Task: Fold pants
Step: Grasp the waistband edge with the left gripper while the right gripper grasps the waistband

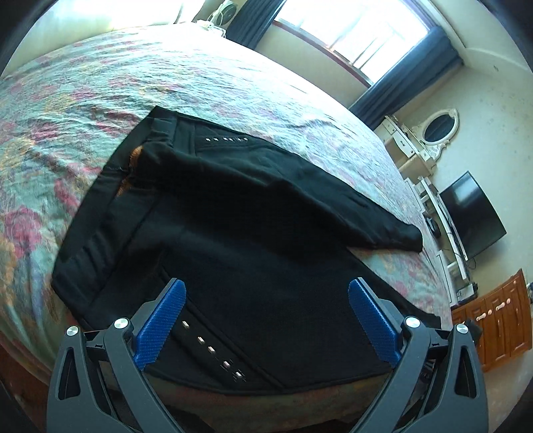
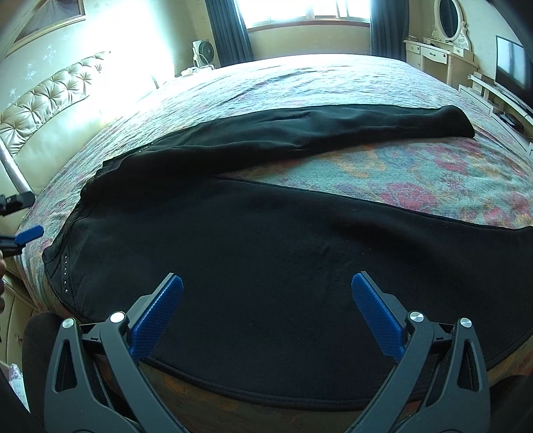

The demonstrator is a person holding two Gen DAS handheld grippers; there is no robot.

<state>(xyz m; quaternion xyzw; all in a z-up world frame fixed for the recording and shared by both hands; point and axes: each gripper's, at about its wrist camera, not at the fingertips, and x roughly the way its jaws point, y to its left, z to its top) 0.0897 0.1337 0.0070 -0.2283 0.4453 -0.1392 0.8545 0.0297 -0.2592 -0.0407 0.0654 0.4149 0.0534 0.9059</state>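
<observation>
A pair of black pants (image 2: 266, 253) lies spread on a bed (image 2: 333, 86) with a flowered cover, its two legs open like a V with the cover showing between them. In the right wrist view the near leg runs across the lower half of the picture, from the waist at 9 o'clock to the edge at 3 o'clock, and the far leg (image 2: 333, 130) goes toward 2 o'clock, where its end lies flat on the cover. The right tongs (image 2: 266, 313) stand wide open over the near leg, close to the bed edge at 6 o'clock, and nothing is between the blue pads (image 2: 156, 319); I cannot tell if they touch the cloth. In the left wrist view the left tongs (image 1: 266, 319) are also wide open and hold nothing, and they are above the hip part of the pants (image 1: 233, 233), next to a short row of small shiny studs (image 1: 213, 349). The waistband (image 1: 100, 213) lies toward 9 o'clock in this view, and a second row of studs (image 1: 226, 139) shows near 12 o'clock. One tip of the left tongs (image 2: 28, 234) shows also in the right wrist view, at 9 o'clock beside the waist. Behind the bed are a window (image 2: 299, 10) with dark curtains, a padded headboard (image 2: 50, 96), a small fan (image 2: 203, 51), an oval mirror (image 2: 448, 16) and a dark television (image 1: 473, 213).
</observation>
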